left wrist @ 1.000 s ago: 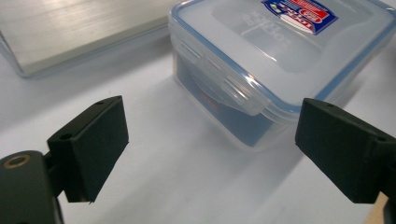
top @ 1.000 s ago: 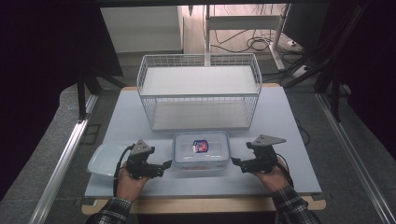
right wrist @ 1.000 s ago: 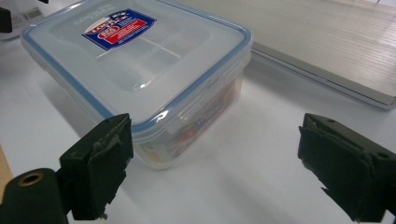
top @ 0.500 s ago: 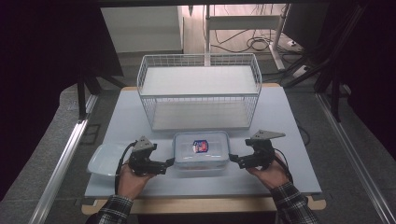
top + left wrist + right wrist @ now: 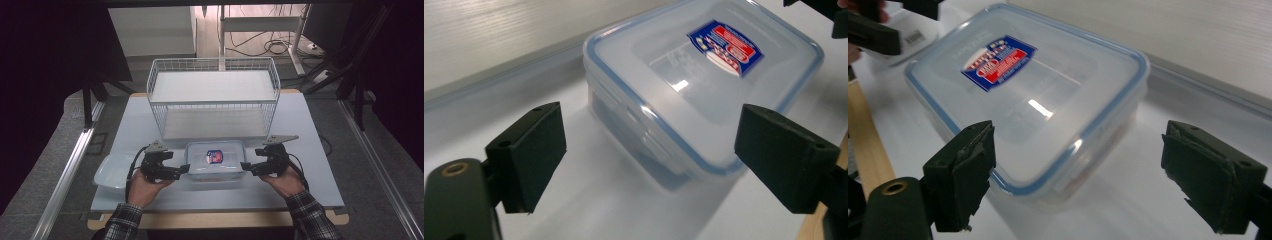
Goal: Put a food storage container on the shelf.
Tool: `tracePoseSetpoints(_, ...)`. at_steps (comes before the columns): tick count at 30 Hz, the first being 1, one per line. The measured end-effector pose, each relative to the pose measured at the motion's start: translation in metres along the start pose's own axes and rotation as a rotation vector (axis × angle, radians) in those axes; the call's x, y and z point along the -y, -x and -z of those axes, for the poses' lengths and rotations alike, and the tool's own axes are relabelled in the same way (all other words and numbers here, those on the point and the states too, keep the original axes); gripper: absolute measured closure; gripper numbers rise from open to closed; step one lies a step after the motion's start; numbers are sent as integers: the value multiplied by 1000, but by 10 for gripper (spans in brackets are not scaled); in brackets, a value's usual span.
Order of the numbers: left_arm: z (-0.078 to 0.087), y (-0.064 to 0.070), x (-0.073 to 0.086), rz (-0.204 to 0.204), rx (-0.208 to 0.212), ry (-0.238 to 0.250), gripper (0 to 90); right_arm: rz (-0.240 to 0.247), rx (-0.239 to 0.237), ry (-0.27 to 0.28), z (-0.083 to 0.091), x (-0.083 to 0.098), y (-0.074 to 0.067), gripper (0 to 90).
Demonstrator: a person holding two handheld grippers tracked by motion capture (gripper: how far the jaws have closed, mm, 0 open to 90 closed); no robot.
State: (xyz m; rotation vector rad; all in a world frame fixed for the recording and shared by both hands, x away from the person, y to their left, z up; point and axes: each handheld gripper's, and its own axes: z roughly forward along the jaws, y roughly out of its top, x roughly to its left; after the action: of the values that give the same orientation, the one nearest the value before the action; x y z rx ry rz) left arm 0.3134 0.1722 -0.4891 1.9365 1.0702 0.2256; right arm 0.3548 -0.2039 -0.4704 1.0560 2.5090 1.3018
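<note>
Both sets of fingers have drawn in toward the ends of the lidded container since a second ago and have just been closing a little, though they are spread wide and press on nothing. That clear box, with its blue-edged lid and red and blue sticker, sits near the front middle of the tabletop, its long axis running left to right. So each short end faces one gripper: the left gripper just off its left end, the right gripper just off its right, about equally near. A lift would likely want both. Left of them lies a second clear container; farther back stands a white wire basket.
</note>
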Motion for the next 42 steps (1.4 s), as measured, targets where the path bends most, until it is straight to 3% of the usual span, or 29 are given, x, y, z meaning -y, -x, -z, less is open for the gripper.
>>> tracePoseSetpoints(3,-8,-5,-5,8,32,-28,144,-5,-19,-11,-4,-4,3,154)
tracePoseSetpoints(8,-23,-10,-4,43,84,-70,145,-50,-101,-65,-20,-5,9,158)
tracePoseSetpoints(11,-31,-13,-4,82,172,-92,139,-85,-150,-113,-33,-4,12,149)
tracePoseSetpoints(18,-43,-22,-2,165,280,-119,94,-166,-214,-120,-41,-4,23,137)
tracePoseSetpoints(19,-46,-22,0,182,303,-116,85,-192,-253,-132,-44,-3,27,135)
tracePoseSetpoints(24,-47,-22,1,210,309,-118,75,-223,-264,-137,-46,-2,29,142)
tracePoseSetpoints(26,-40,-26,1,236,315,-119,177,-218,-256,-149,-41,-4,27,193)
tracePoseSetpoints(30,-37,-23,3,230,311,-108,194,-246,-272,-167,-38,-3,27,241)
tracePoseSetpoints(32,-33,-24,4,252,310,-86,276,-265,-291,-181,-34,-1,29,286)
tracePoseSetpoints(33,-30,-25,6,258,317,-68,276,-262,-297,-182,-33,-1,29,307)
tracePoseSetpoints(37,-21,-24,10,259,329,-32,420,-273,-301,-145,-21,0,30,447)
tracePoseSetpoints(42,-17,-22,12,267,332,-8,457,-281,-290,-128,-16,0,27,479)
